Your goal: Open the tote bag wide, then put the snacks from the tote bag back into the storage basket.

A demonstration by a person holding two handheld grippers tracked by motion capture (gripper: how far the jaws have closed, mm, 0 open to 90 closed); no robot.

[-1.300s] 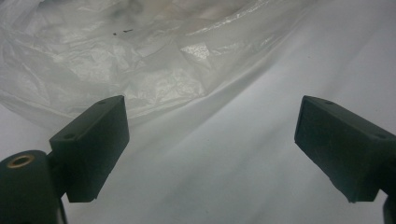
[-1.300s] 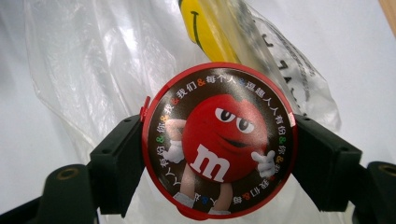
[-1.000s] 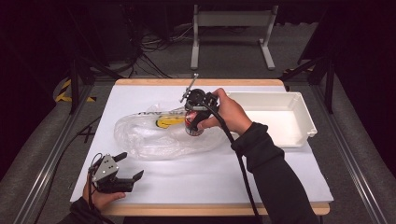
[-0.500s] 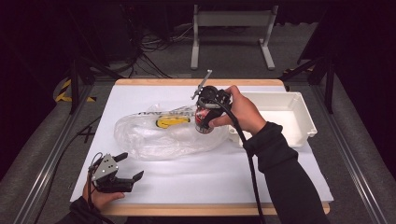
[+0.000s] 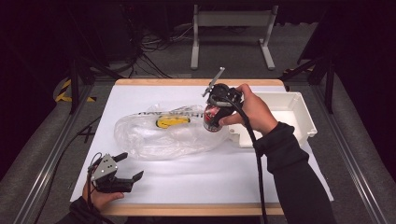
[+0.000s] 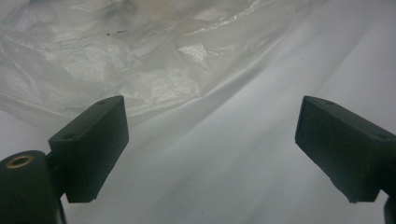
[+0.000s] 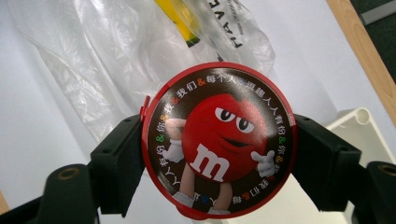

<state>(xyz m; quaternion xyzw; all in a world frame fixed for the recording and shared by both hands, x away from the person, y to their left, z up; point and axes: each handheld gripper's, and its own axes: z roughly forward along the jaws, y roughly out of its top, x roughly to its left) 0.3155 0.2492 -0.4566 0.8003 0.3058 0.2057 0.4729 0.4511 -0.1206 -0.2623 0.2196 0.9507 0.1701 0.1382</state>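
Candy tin (image 7: 218, 140) clamped between our right gripper (image 5: 215, 113)'s jaws, and over the last second we carry it off the clear plastic bag (image 5: 163, 133) toward the white bin (image 5: 299, 107); it now hangs just short of the bin's near rim. We judge the drop into the bin comes next. Our left gripper (image 5: 126, 168) idles wide open and empty at the table (image 5: 196, 182)'s front edge.

The claw (image 7: 217, 158) clamps a round red candy tin (image 7: 218, 140) above a plastic bag (image 7: 116, 56).
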